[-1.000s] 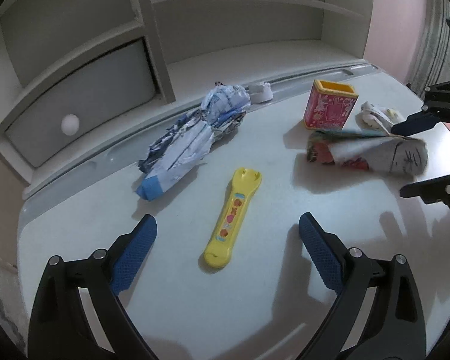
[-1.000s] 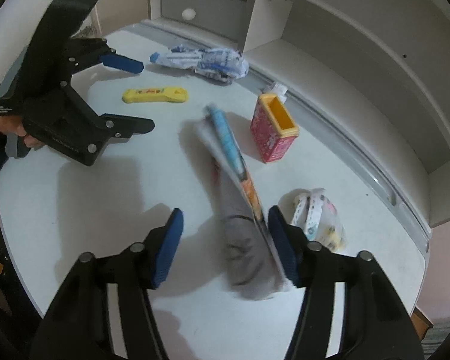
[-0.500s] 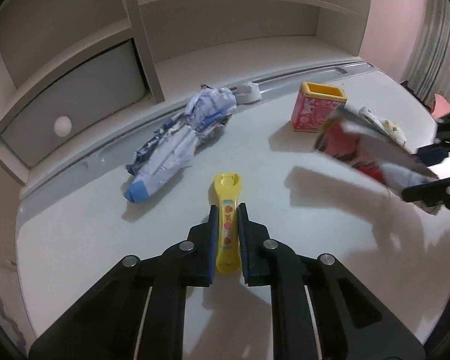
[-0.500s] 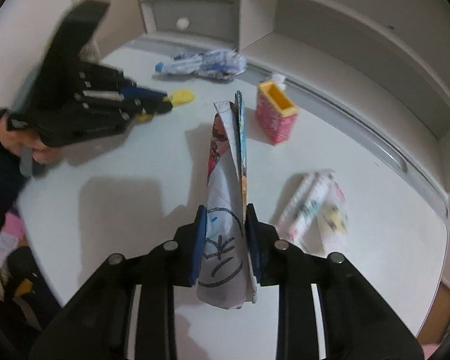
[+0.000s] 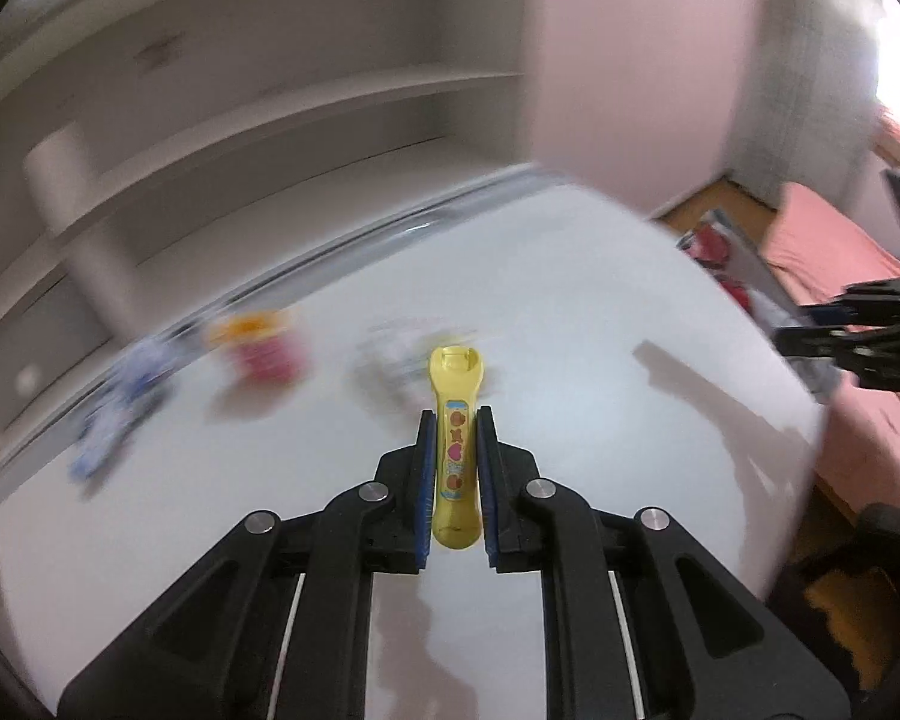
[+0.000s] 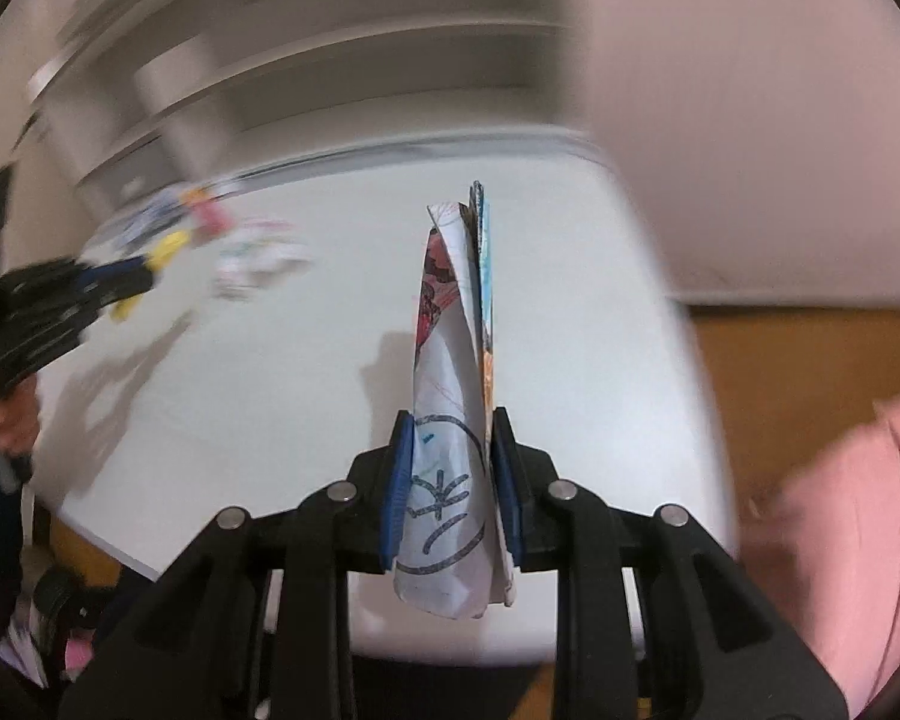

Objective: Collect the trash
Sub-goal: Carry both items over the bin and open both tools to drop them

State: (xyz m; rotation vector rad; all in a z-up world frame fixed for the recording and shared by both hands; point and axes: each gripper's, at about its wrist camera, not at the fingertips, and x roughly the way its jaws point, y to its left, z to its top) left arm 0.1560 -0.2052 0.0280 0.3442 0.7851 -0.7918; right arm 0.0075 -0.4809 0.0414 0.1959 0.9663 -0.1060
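The left gripper (image 5: 456, 420) is clamping a yellow stick (image 5: 455, 450) between its blue pads (image 5: 426, 480), the stick's rounded head pointing toward the back edge of the white table (image 5: 210, 540). Whether the stick is touching the table cannot be told from either view. The right gripper (image 6: 453, 426) is pinching a folded paper (image 6: 453, 360) — scribbled with blue marker near the pads, printed in red and blue higher up — and the paper is standing on edge between the fingers, above the table's right part (image 6: 570, 300). In the left view that paper (image 5: 726, 258) is showing past the table's right edge, with the right gripper (image 5: 810, 327) beside it. Near the back edge, all blurred, a pink box (image 5: 267, 348) with a yellow rim is standing, a blue-and-white wrapper (image 5: 120, 402) is lying to its left, and a pale crumpled wrapper (image 5: 390, 360) is lying just behind the stick's head. Shelves (image 5: 270, 120) are rising behind the table.
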